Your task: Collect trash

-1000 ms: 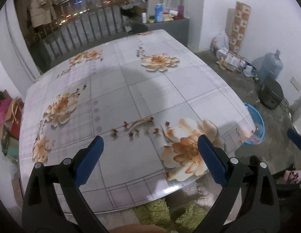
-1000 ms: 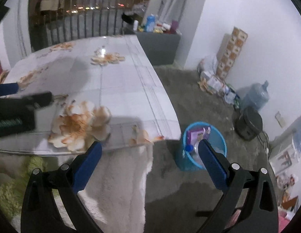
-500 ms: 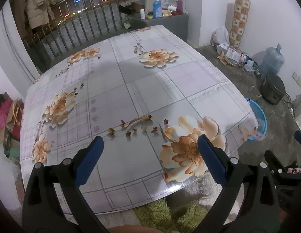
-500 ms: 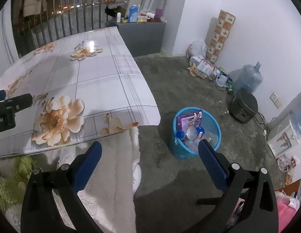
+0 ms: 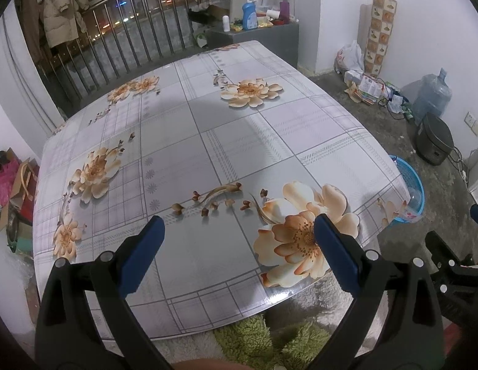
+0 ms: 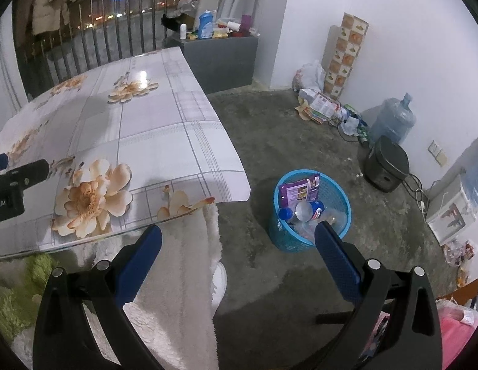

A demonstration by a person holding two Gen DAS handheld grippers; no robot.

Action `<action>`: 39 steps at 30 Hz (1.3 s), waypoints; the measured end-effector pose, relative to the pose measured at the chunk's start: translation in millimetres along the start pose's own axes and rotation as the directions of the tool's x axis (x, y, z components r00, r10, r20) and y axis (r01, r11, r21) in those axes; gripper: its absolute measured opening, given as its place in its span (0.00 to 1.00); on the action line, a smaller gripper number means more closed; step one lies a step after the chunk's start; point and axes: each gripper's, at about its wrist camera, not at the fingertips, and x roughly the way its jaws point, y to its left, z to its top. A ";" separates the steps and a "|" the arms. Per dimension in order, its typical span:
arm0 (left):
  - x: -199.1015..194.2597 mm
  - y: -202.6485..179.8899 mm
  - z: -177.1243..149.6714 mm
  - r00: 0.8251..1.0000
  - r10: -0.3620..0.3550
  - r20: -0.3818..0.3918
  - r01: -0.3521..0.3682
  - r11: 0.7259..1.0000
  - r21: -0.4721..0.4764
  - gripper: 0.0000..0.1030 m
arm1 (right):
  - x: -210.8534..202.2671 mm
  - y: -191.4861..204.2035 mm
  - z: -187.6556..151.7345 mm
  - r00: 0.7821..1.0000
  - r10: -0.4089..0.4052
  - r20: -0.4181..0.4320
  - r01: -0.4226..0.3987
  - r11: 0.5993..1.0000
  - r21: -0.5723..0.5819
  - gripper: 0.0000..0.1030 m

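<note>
A blue plastic trash basket [image 6: 342, 194] stands on the concrete floor right of the table; inside lie a purple packet [image 6: 299, 188], plastic bottles [image 6: 303, 211] and wrappers. Its rim [image 5: 413, 182] peeks past the table corner in the left wrist view. My right gripper [image 6: 237, 234] hangs open and empty above the floor, near the table's front corner and short of the basket. My left gripper [image 5: 239, 225] is open and empty over the front of the flower-patterned table [image 5: 208, 141]. No trash shows on the tabletop.
A grey cabinet [image 6: 222, 58] with bottles stands behind the table by a railing. Along the right wall lie bags and papers [image 6: 319, 104], a water jug [image 6: 393, 120] and a dark cooker [image 6: 386, 163]. A white fleece [image 6: 177, 277] hangs at the table's front edge.
The right gripper has swung right and risen, so the basket now sits between its fingers' line of view. The left gripper has pulled back slightly. Both stayed open.
</note>
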 end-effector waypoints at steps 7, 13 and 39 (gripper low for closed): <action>-0.1 -0.5 0.3 1.000 0.000 -0.004 0.000 1.000 0.001 0.90 | -0.7 -1.7 1.2 1.000 0.003 0.003 -0.003 1.000 0.008 0.94; 0.0 -1.0 0.1 1.000 0.000 -0.005 0.000 1.000 0.001 0.90 | -1.5 -2.9 2.9 1.000 0.003 0.005 -0.004 1.000 0.016 0.94; -0.5 -1.7 -0.7 1.000 0.001 -0.005 -0.001 1.000 0.001 0.90 | -2.9 -2.2 3.5 1.000 -0.004 0.010 0.003 1.000 0.016 0.94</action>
